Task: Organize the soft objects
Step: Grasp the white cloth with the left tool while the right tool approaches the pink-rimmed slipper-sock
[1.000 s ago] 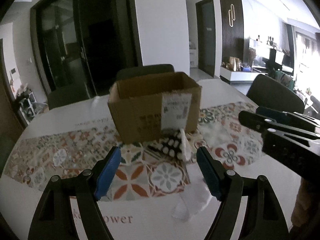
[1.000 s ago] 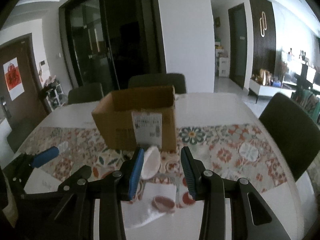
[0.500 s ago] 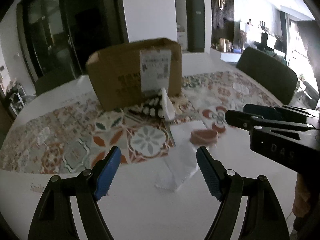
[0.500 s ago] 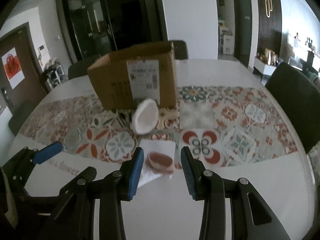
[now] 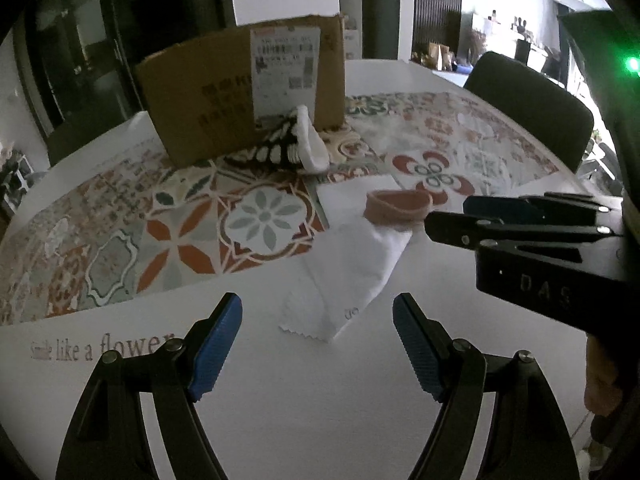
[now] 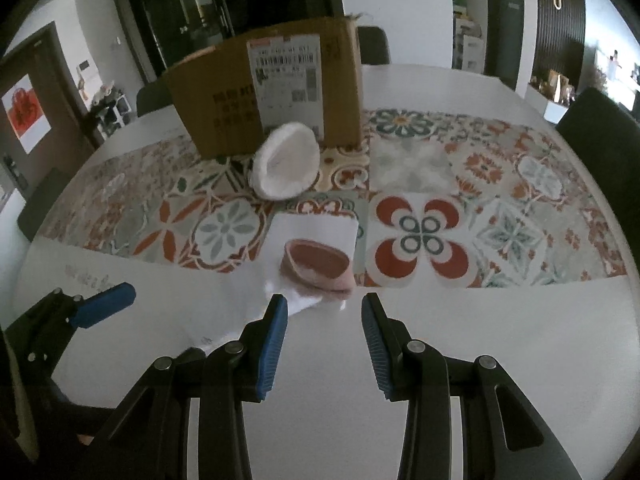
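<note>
A white cloth (image 5: 352,264) with a zigzag edge lies half on the patterned runner (image 5: 200,232), half on the white table. A pink soft cuff-like piece (image 6: 316,266) rests on its far end. Behind them a white fuzzy slipper-like item (image 6: 286,166) leans on a black-and-white patterned soft thing (image 5: 264,152) in front of the cardboard box (image 6: 272,88). My left gripper (image 5: 318,344) is open wide, just short of the cloth's near edge. My right gripper (image 6: 324,340) is open more narrowly, its tips just short of the pink piece. Neither gripper holds anything.
The right gripper (image 5: 500,216) reaches in from the right of the left wrist view. The left gripper's blue fingertip (image 6: 104,310) shows at the left of the right wrist view. Dark chairs (image 5: 532,104) stand around the round table (image 6: 500,340). Printed lettering (image 5: 100,348) runs along the table's near left.
Both grippers have sunk toward the table and tipped further down. The cloth and pink piece now lie close in front of the fingertips. Jaw openings look unchanged.
</note>
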The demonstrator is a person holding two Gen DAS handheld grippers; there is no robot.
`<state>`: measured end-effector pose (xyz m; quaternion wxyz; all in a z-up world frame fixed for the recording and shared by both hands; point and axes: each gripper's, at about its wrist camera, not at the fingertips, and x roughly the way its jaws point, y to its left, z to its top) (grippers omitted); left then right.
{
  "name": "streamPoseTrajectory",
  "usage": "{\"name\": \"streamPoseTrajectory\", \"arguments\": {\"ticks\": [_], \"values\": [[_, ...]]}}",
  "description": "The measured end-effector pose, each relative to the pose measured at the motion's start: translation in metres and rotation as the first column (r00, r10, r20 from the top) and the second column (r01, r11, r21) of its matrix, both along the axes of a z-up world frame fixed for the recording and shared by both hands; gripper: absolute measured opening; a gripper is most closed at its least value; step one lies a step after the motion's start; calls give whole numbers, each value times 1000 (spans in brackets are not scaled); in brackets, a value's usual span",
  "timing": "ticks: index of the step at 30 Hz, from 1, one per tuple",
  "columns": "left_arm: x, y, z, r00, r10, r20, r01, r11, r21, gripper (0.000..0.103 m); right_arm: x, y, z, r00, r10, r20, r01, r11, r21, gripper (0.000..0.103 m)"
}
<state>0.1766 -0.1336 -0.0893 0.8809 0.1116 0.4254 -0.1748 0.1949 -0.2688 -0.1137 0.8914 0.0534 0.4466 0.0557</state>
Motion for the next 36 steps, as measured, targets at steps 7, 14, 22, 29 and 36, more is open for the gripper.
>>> {"name": "streamPoseTrajectory", "arguments": {"ticks": [7, 14, 22, 29, 36], "values": [[8, -5, -17, 999, -3, -51, 3, 1000, -4, 77, 10, 1, -13, 999, 24, -23, -24, 1000, 4, 40], [16, -13, -28, 997, -9, -76, 9, 1000, 0, 73, 26, 0, -21, 998, 37, -42, -36, 999, 22, 40], [23, -20, -30, 997, -24, -73, 24, 1000, -6, 52, 35, -1, -27, 998, 42, -52, -40, 998, 41, 40], [23, -19, -28, 997, -36, -71, 36, 999, -3, 18, 34, -1, -26, 999, 39, -38, -38, 999, 28, 19], [22, -11, -20, 998, -7, -60, 5, 1000, -23, 9, 26, 1, -22, 999, 30, -20, -30, 999, 20, 11]]}}
